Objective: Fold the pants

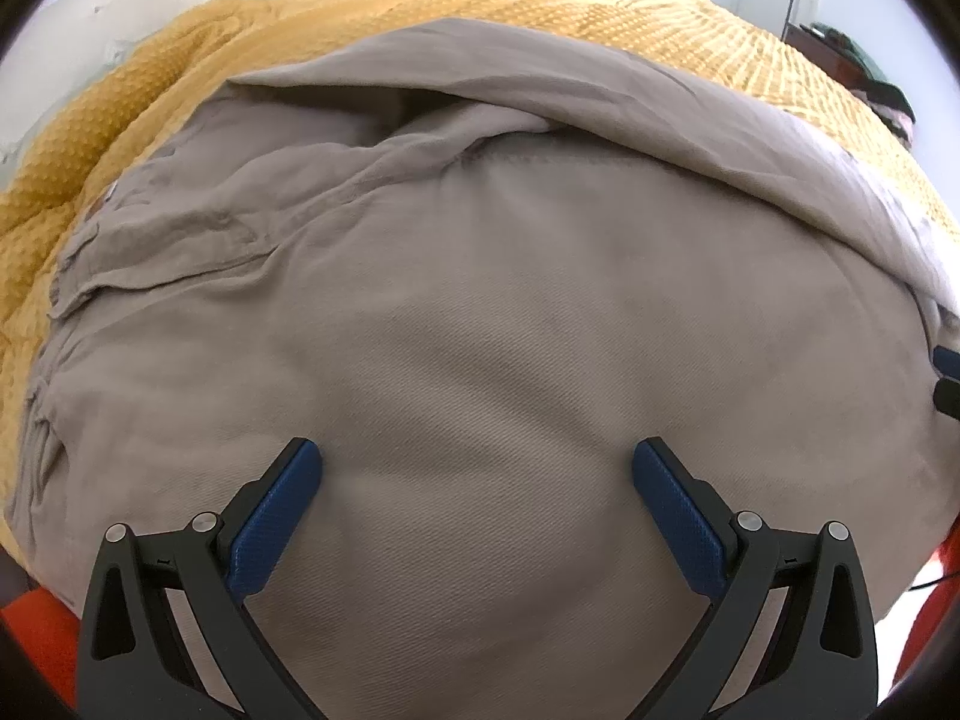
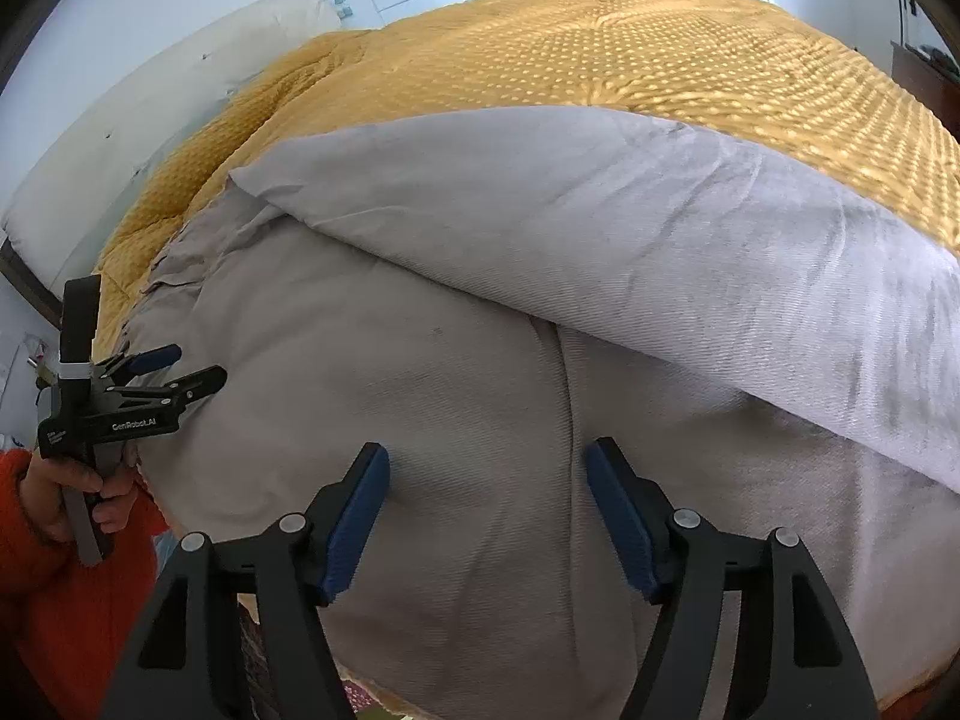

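Blue-padded left gripper (image 1: 477, 468) and right gripper (image 2: 487, 471): jaws spread, grasping nothing, poised above taupe twill pants (image 1: 480, 330) spread over mustard dotted bedspread (image 2: 630, 42). One leg folded across already. Next, probably: pinch an edge, fold lengthwise.

Only readable txt: "GenRobot.AI" in white on the black body of the left gripper (image 2: 180, 367), just off the pants' (image 2: 456, 396) left edge; smaller white print beside it too tiny to read.
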Tool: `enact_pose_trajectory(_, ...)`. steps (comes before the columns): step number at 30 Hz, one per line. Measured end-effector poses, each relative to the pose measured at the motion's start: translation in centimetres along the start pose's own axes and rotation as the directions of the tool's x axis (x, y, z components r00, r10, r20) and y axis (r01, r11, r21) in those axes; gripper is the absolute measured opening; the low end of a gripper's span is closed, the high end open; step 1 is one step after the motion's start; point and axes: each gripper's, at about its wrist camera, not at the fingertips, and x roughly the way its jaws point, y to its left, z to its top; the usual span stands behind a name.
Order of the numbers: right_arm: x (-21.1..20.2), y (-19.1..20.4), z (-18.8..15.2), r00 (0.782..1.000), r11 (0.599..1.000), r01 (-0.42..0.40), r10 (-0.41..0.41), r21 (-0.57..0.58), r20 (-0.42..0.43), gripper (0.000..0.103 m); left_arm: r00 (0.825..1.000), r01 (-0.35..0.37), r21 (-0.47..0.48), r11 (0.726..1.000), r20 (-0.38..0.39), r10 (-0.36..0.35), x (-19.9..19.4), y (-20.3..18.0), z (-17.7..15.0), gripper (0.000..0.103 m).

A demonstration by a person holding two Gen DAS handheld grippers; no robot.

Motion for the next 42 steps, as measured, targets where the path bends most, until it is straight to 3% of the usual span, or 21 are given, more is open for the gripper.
enact_pose_trajectory(11, 0.2, 0.5, -0.1, 1.0, 1.0, -0.004, 0.004, -0.031, -0.001, 0.078, 1.0, 0.009, -0.001, 1.0, -0.003, -0.009, -0.4, -0.1, -0.1, 0.102)
enact_pose_trajectory(17, 0.0, 0.2, -0.1, 1.0, 1.0, -0.018, 0.018, -0.017, 0.001, 0.078, 0.999, 0.054, -0.07, 0.996, 0.001, -0.054, -2.2, 1.6, 0.3, 0.102)
enact_pose_trajectory(21, -1.4, -1.3, 0.2, 0.996, 0.992, -0.085, 0.083, 0.095, 0.016, 0.078, 0.999, -0.01, -0.142, 0.99, 0.03, 0.014, -2.6, 4.0, 0.4, 0.102)
enact_pose_trajectory(24, -3.7, -4.3, 0.2, 0.987, 0.958, -0.139, 0.114, 0.252, 0.113, 0.078, 1.0, 0.01, -0.21, 0.978, 0.005, -0.009, -1.2, 6.0, -0.1, 0.103)
enact_pose_trajectory(26, -5.4, -7.0, -0.1, 0.976, 0.918, -0.155, 0.086, 0.366, 0.198, 0.078, 1.0, -0.013, -0.179, 0.984, 0.01, 0.014, -0.9, 5.6, -0.2, 0.103)
enact_pose_trajectory(28, -6.7, -10.0, -0.7, 0.96, 0.856, -0.191, 0.062, 0.481, 0.271, 0.078, 0.997, -0.072, -0.119, 0.99, 0.012, 0.074, -0.7, 4.4, -0.3, 0.103)
enact_pose_trajectory(30, -6.8, -12.7, -1.6, 0.956, 0.782, -0.217, 0.049, 0.584, 0.289, 0.074, 0.995, -0.091, -0.106, 0.99, 0.024, 0.094, -0.7, 3.8, -0.5, 0.103)
enact_pose_trajectory(32, -6.7, -14.7, -2.4, 0.949, 0.709, -0.25, 0.043, 0.66, 0.313, 0.061, 0.996, -0.087, -0.111, 0.99, 0.026, 0.09, -0.6, 3.8, -0.4, 0.103)
enact_pose_trajectory(33, -6.6, -15.4, -2.6, 0.945, 0.681, -0.263, 0.04, 0.684, 0.324, 0.059, 0.996, -0.082, -0.114, 0.99, 0.026, 0.085, -0.6, 3.9, -0.4, 0.103)
enact_pose_trajectory(37, -6.6, -16.6, -1.9, 0.948, 0.65, -0.226, -0.024, 0.725, 0.317, 0.035, 0.995, -0.087, -0.108, 0.99, 0.041, 0.092, -0.5, 4.1, -0.6, 0.103)
enact_pose_trajectory(40, -6.8, -16.6, -2.4, 0.958, 0.576, -0.25, 0.03, 0.779, 0.285, 0.038, 0.994, -0.092, -0.104, 0.99, 0.048, 0.097, -0.9, 3.9, -0.9, 0.103)
enact_pose_trajectory(42, -7.4, -16.0, -3.2, 0.96, 0.536, -0.263, 0.06, 0.803, 0.274, 0.055, 0.994, -0.093, -0.105, 0.99, 0.049, 0.099, -0.8, 3.8, -0.8, 0.103)
